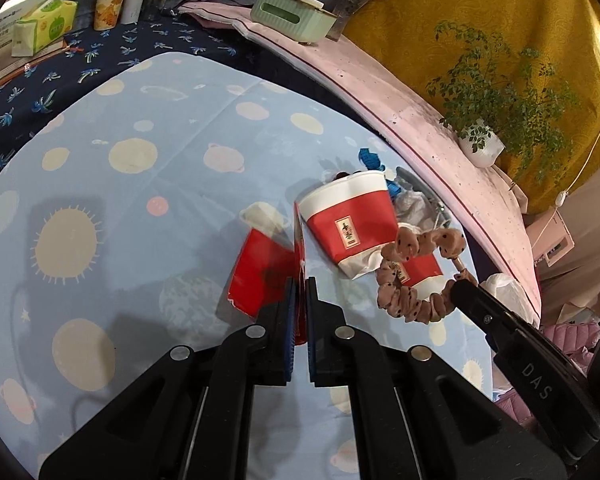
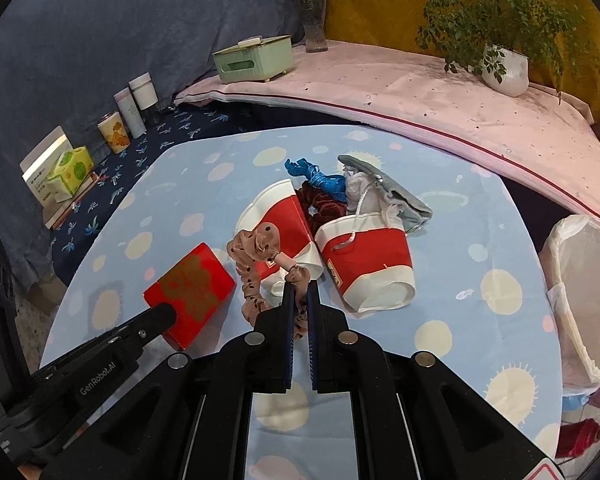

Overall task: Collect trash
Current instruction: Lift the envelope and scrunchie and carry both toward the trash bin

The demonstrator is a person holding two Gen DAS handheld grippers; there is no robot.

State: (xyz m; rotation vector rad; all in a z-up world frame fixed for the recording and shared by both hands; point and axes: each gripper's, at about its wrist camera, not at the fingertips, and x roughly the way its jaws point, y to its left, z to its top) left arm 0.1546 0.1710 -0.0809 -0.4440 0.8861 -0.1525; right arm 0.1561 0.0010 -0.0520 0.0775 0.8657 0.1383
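Pinching the edge of a red box (image 1: 260,276), the left gripper (image 1: 300,284) has its jaws pressed onto the flap, the box hanging just ahead and to the left of its fingers above the tabletop (image 1: 140,200). The right gripper (image 2: 300,286) is clamped on a pink dotted scrunchie (image 2: 256,256), whose loop droops from the fingertips toward the left. Just beyond the scrunchie two red-and-white paper cups (image 2: 363,264) lie on their sides, touching each other. Behind them sit a dark red scrunchie (image 2: 323,204), a blue scrunchie (image 2: 319,180) and a grey cloth (image 2: 395,196), bunched together. At the right edge of the tabletop stands a bin lined with a white bag (image 2: 579,280).
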